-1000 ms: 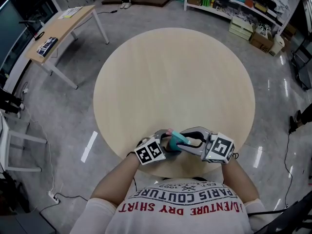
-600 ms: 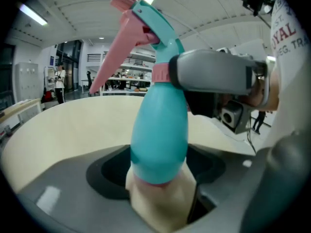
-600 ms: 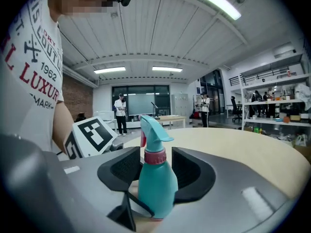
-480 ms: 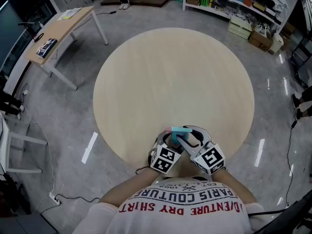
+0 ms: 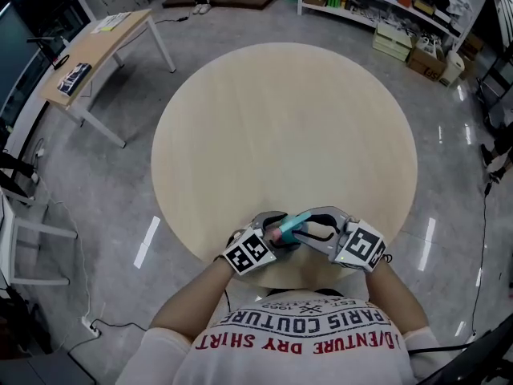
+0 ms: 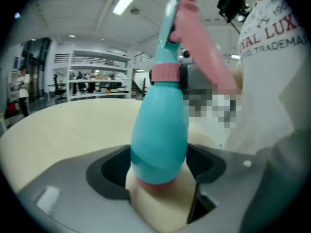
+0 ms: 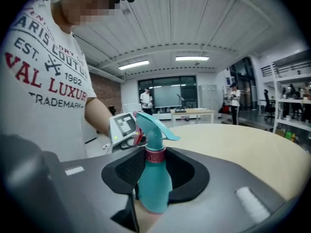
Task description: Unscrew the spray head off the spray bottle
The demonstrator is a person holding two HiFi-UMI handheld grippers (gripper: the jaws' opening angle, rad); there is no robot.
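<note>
Tongs in the person's left hand (image 6: pixel 158 171) are clenched on the lower body of a spray bottle (image 6: pixel 160 130), seen in the left gripper view with the teal body rising from between the jaws. In the head view the bottle is held over the round table (image 5: pixel 280 119) at its 6 o'clock edge, just in front of the person's white lettered shirt (image 5: pixel 296 335). The bottle is a smooth teal teardrop, widest near a thin pink band at its base and narrowing to a ribbed pink collar (image 6: pixel 165 73). Above the collar sits the teal spray head (image 7: pixel 154 125), screwed on, with a pink trigger (image 6: pixel 199 38) slanting down from it. At the bottle's 3 o'clock in the head view, the right tongs (image 7: pixel 156 171) are closed about the neck, their dark pads flanking the collar and shoulder in the right gripper view. Both marker cubes, left (image 5: pixel 247 253) and right (image 5: pixel 365 245), face up toward the head camera. A wooden side desk (image 5: pixel 104 50) stands off the table at 10 o'clock, and stocked shelves (image 5: pixel 377 6) at 1 o'clock.
</note>
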